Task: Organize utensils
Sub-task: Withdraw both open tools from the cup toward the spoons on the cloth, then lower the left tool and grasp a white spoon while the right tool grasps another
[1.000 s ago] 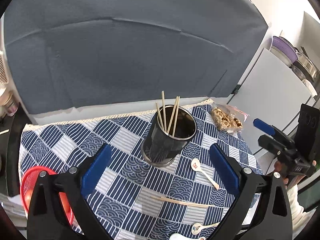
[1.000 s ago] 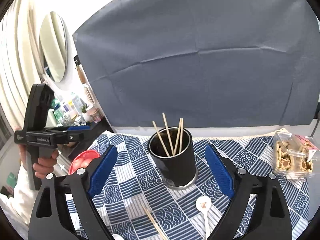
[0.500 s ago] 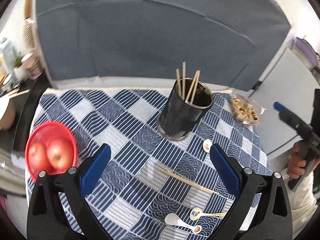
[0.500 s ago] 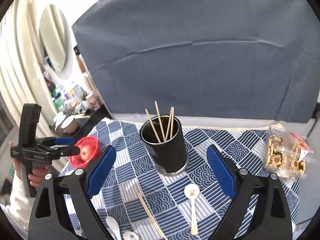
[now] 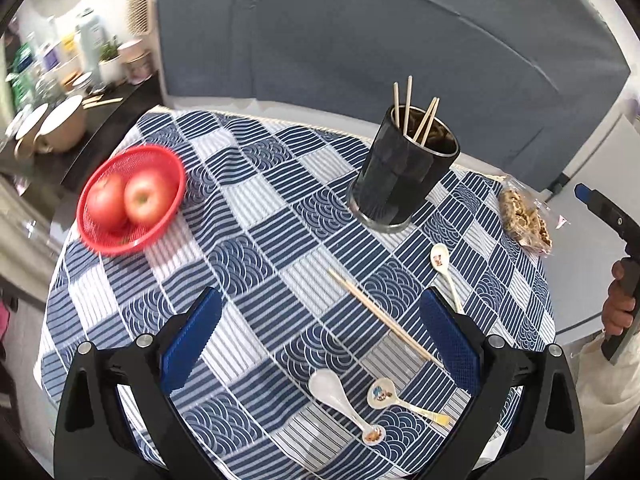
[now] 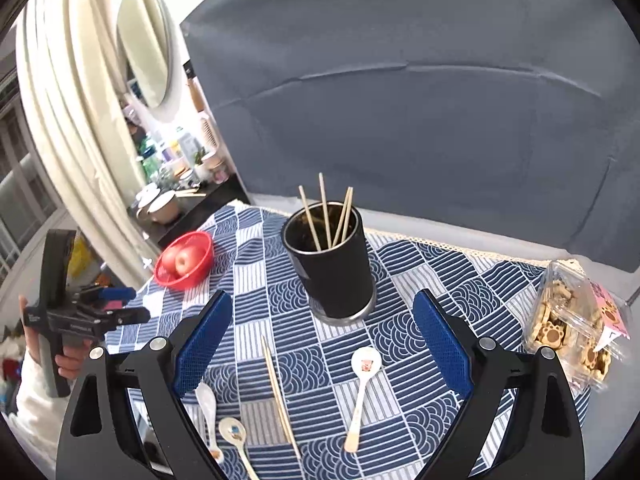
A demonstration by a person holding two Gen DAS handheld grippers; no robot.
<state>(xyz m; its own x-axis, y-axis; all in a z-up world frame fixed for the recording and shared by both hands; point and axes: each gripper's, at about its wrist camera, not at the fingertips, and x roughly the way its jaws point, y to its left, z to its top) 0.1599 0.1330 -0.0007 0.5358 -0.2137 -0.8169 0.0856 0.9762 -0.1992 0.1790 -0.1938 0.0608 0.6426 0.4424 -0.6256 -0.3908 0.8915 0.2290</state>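
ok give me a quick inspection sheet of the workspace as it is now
surface: round table under a blue checked tablecloth.
job's things: black utensil holder upright with four chopsticks standing in it; a loose chopstick pair and three spoons lie flat on the cloth.
clutter: red basket with two apples; cookie pack at the table edge.
grippers: left hand-held gripper open, empty; right hand-held gripper open, empty.
cables: nothing seen.
surroundings: grey backdrop; round mirror; cluttered shelf.
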